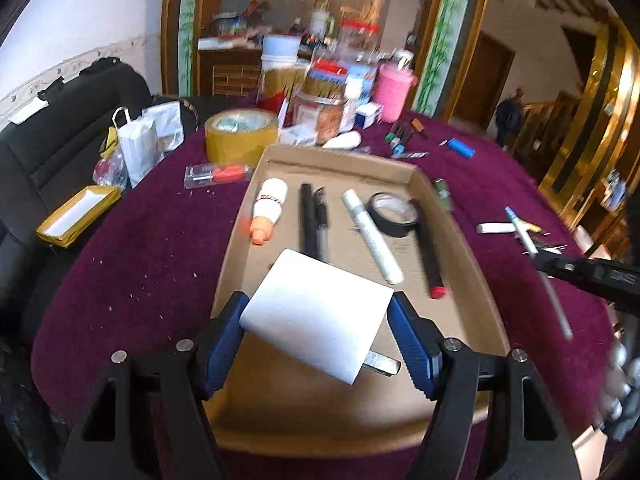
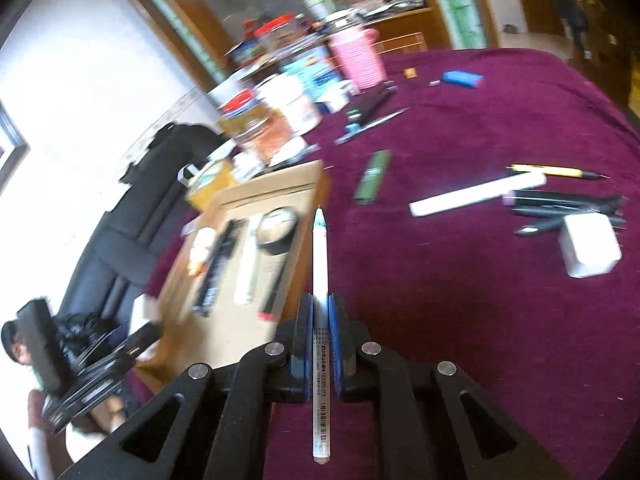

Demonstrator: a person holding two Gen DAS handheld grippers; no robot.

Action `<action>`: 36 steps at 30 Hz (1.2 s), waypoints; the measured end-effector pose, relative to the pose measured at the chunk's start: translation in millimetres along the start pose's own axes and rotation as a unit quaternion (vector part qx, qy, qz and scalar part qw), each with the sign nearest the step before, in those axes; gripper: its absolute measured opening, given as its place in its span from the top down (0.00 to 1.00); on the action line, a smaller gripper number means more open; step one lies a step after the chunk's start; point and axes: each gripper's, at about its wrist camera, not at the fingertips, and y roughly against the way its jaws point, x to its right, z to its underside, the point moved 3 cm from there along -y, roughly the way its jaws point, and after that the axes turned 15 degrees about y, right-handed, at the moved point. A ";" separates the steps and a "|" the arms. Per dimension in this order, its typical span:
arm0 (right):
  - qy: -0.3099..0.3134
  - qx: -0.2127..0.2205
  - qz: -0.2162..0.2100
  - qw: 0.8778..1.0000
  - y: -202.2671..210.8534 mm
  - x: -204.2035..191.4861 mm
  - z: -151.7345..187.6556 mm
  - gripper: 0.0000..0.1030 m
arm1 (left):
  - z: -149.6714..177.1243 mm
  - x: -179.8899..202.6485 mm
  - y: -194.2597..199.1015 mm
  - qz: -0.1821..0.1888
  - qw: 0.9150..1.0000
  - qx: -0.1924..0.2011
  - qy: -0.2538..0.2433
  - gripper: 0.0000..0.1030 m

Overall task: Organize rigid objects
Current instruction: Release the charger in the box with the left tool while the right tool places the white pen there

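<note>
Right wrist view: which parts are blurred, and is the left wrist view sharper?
Right wrist view: the white pen held in the right tool is sharp, while the cardboard tray and back clutter smear with motion. Left wrist view: sharper overall; the white charger in the left tool is crisp, only the far right edge blurs.

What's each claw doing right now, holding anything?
Left claw: closed on the white charger, above the cardboard tray.
Right claw: closed on a white pen.

Both wrist views look forward, close over the table (image 1: 160, 240) – sharing the tray (image 1: 440, 216)
</note>
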 end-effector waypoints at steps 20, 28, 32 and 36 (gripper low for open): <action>0.035 -0.147 -0.102 0.983 -136.0 -77.2 -30.3 0.91 | -41.0 -2.9 -21.3 -0.035 0.999 0.004 -0.042 0.31; 0.052 -0.158 -0.062 0.984 -168.0 -79.9 -42.5 0.90 | -35.9 -30.4 40.0 0.028 0.997 0.061 0.028 0.27; 0.053 -0.126 -0.061 0.989 -150.0 -77.0 -49.1 0.89 | -34.2 -36.7 61.7 0.070 0.992 0.090 0.062 0.19; 0.069 -0.057 -0.035 0.995 -91.6 -70.5 -54.4 0.66 | -28.7 -29.9 81.8 0.120 0.982 0.126 0.068 0.16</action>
